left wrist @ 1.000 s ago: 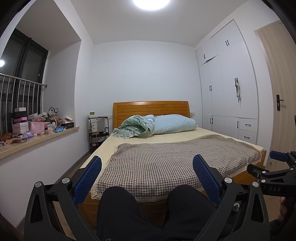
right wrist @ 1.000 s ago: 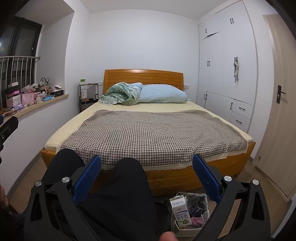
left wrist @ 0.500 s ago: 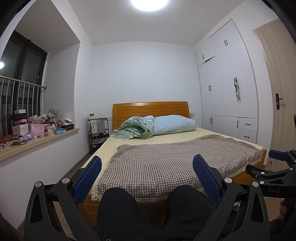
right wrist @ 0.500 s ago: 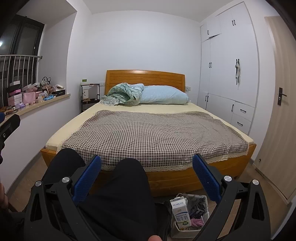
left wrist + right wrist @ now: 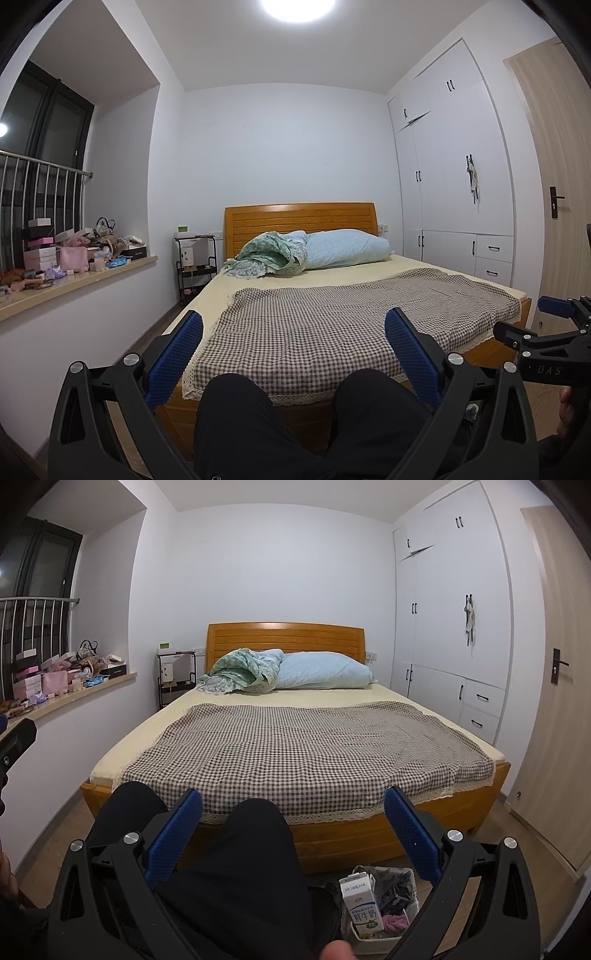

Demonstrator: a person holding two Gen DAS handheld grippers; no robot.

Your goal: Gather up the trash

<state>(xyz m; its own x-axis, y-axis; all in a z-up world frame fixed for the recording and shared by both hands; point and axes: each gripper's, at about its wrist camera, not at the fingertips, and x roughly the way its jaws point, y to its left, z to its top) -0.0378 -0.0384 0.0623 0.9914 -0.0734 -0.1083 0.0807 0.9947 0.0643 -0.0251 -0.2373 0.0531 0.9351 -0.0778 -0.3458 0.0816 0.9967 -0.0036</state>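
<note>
A small white trash bin (image 5: 406,904) stands on the floor at the foot of the bed, low right in the right wrist view. In it are a white milk carton (image 5: 361,904) standing upright and some dark and pink scraps. My right gripper (image 5: 293,834) is open above a person's black-trousered knees (image 5: 255,849), left of the bin, with nothing between its blue pads. My left gripper (image 5: 293,354) is also open and empty over the same knees (image 5: 236,413). The right gripper's frame (image 5: 543,354) shows at the right edge of the left wrist view.
A wooden bed (image 5: 332,834) with a checked blanket (image 5: 303,753), a blue pillow and a green quilt fills the room ahead. A cluttered windowsill (image 5: 74,273) runs along the left wall. A black shelf cart (image 5: 194,266) stands by the headboard. White wardrobes (image 5: 454,627) and a door are on the right.
Both views have tilted slightly upward, so the bed sits a little lower in frame. Both grippers stay open and empty.
</note>
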